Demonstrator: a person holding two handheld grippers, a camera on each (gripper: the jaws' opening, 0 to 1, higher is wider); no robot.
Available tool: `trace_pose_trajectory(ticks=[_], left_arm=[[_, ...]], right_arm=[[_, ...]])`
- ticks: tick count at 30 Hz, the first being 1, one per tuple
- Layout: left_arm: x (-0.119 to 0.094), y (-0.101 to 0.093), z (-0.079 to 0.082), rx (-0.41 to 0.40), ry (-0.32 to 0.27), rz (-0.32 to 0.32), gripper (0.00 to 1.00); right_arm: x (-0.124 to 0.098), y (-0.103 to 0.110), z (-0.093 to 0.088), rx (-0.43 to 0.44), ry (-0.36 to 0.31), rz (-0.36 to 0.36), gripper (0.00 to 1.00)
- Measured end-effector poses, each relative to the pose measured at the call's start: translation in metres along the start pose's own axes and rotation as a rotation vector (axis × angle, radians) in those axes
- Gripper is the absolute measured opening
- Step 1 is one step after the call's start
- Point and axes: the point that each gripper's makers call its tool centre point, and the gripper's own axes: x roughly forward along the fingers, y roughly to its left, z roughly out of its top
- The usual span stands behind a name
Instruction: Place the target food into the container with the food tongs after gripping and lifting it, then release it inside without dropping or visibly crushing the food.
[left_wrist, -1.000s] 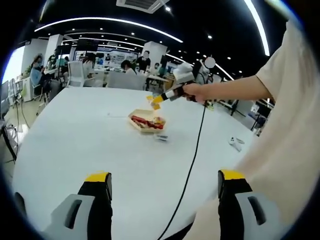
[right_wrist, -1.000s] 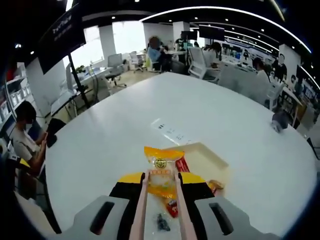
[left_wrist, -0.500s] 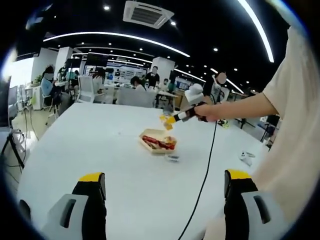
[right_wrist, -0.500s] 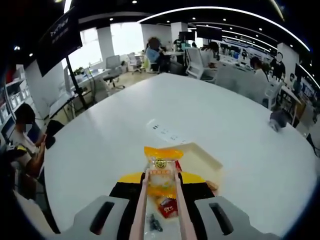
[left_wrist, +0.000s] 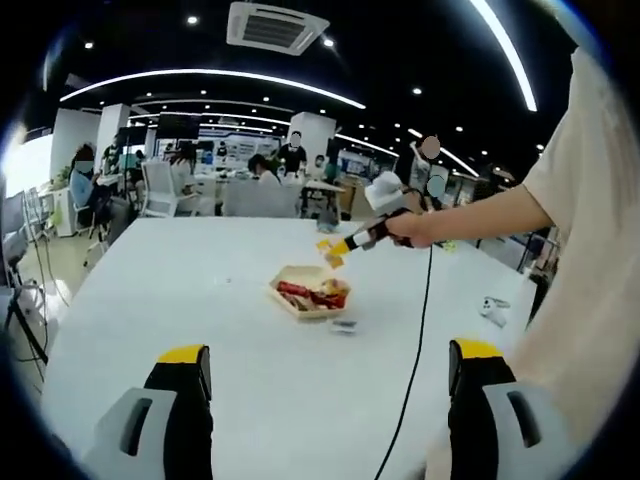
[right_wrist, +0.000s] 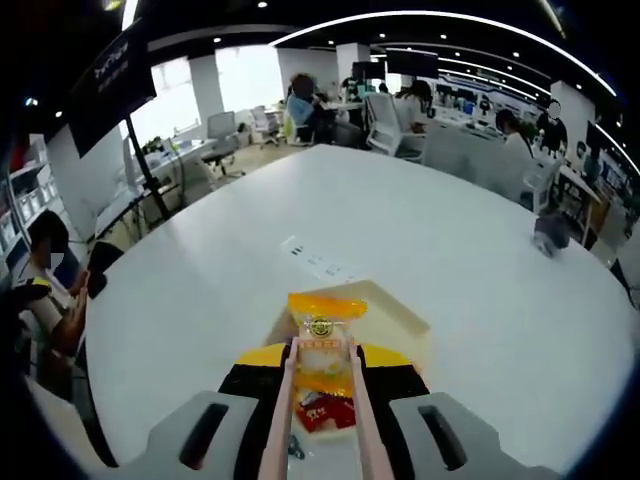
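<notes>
Around you the big white table (left_wrist: 200, 330) spreads smooth and matte, its edge curving away; office chairs (right_wrist: 232, 130) and seated people line the room beyond it, under long ceiling light strips.

In the left gripper view, your left gripper (left_wrist: 330, 365) has its jaws spread wide, black with yellow tips, and nothing sits between them. Past them, mid-table, lies the container (left_wrist: 308, 295), a shallow tan tray with red and orange packets inside, and a small dark item (left_wrist: 343, 324) rests on the table just beside its near edge. A black cable (left_wrist: 415, 330) runs across the table from your outstretched hand (left_wrist: 412, 228), crossing between the camera and the table's right side. Farther right, a small white object (left_wrist: 492, 310) lies near the table edge.

In the right gripper view, your right gripper (right_wrist: 322, 358) is closed on the food tongs (right_wrist: 280, 420), two slim pale arms (pinkish, smooth) that pinch the snack packet (right_wrist: 322, 335). That packet is glossy yellow-orange with a clear window and a round logo, held in the air above the container's (right_wrist: 400, 320) near side. A red packet (right_wrist: 322, 410) shows below, between the tong arms. A flat white strip (right_wrist: 320, 262) lies on the table beyond the tray.
</notes>
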Motion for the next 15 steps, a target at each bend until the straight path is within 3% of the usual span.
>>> trace_pose_trajectory(ticks=[15], left_arm=[[0.027, -0.006, 0.011, 0.016, 0.022, -0.027, 0.99]], right_arm=[[0.009, -0.019, -0.003, 0.012, 0.006, 0.013, 0.26]])
